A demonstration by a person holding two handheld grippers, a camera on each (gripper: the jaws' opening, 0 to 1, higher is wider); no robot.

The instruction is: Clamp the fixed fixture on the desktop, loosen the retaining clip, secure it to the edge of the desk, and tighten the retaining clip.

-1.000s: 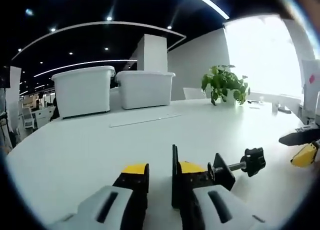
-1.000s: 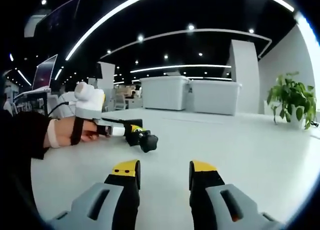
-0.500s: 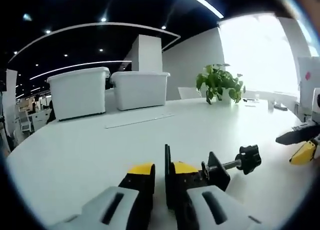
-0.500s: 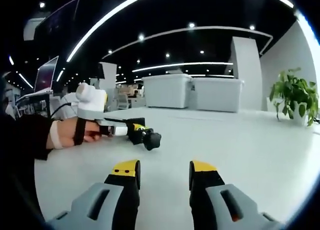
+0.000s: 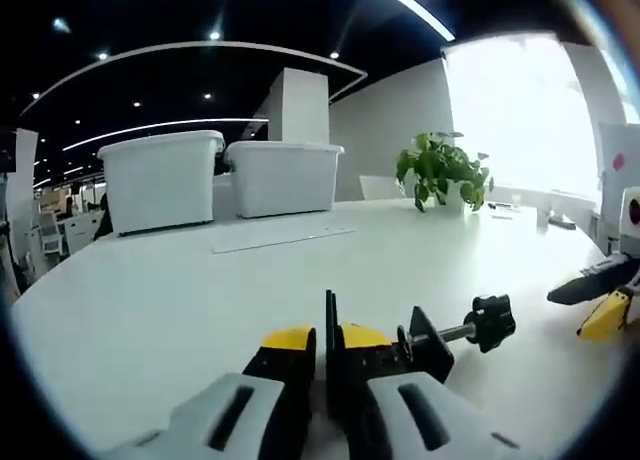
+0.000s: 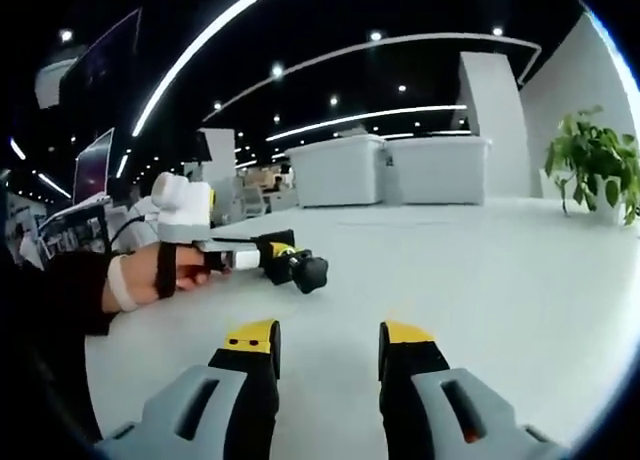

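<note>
Black fixture (image 5: 400,345) lies on the white desk (image 5: 150,300); my left claw (image 5: 325,342) has narrowed since a second ago and now pinches its plate. Grasp made. Right claw (image 6: 325,345) hangs spread.

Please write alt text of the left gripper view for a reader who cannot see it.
The left gripper, yellow-tipped, is shut on the thin plate of a black metal clamp fixture lying on a white desktop. Two white plastic bins and a green potted plant stand behind.
</note>
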